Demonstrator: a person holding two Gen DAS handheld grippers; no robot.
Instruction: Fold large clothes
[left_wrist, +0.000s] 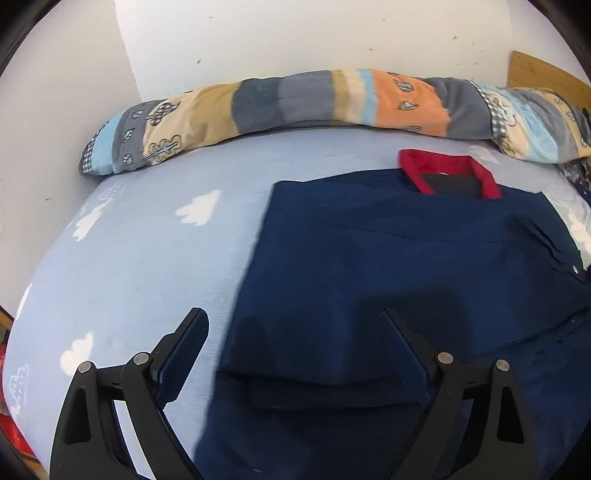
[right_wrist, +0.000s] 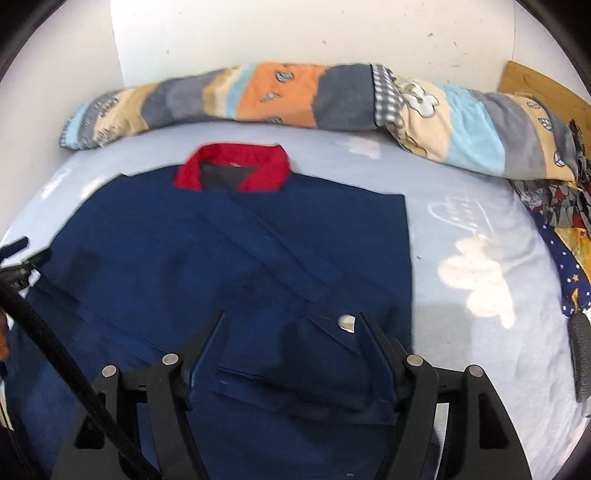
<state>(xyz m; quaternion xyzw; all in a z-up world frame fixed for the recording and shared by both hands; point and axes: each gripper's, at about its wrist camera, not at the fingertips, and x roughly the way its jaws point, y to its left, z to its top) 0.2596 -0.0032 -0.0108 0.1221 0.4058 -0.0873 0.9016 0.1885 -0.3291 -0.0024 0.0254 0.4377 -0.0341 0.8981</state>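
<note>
Spread wide on both sides, our jaws are gripping nothing: the left gripper (left_wrist: 291, 332) is hovering over the near left edge of the navy blue cloth jacket with a red collar (left_wrist: 388, 266), one finger (left_wrist: 184, 350) above the bed sheet and the other above the fabric, while the right gripper (right_wrist: 291, 332) is hanging above the jacket's near right part, its jaws straddling a folded-in cuff with a silver metal snap button (right_wrist: 346, 322).

We are judging the fold as partly done. The jacket is lying flat on the pale blue cotton bed sheet printed with white clouds (left_wrist: 129, 240), both sides already look turned inward so that the body is forming a fairly straight-edged rectangle, and the sleeves seem to be lying across the front. What we are still expecting: bringing the bottom hem up toward the red collar (right_wrist: 236, 168), perhaps in two passes, then smoothing it.

Beyond the jacket, a long rolled fleece blanket in orange, grey, beige and light blue patches (right_wrist: 295, 96) is running along the white wall (right_wrist: 295, 33). At the far right, a crumpled dark patterned fabric with stars and dots (right_wrist: 565, 236) is sitting on the sheet, near a wooden headboard corner (right_wrist: 539, 88).

We are seeing no containers in either view.
</note>
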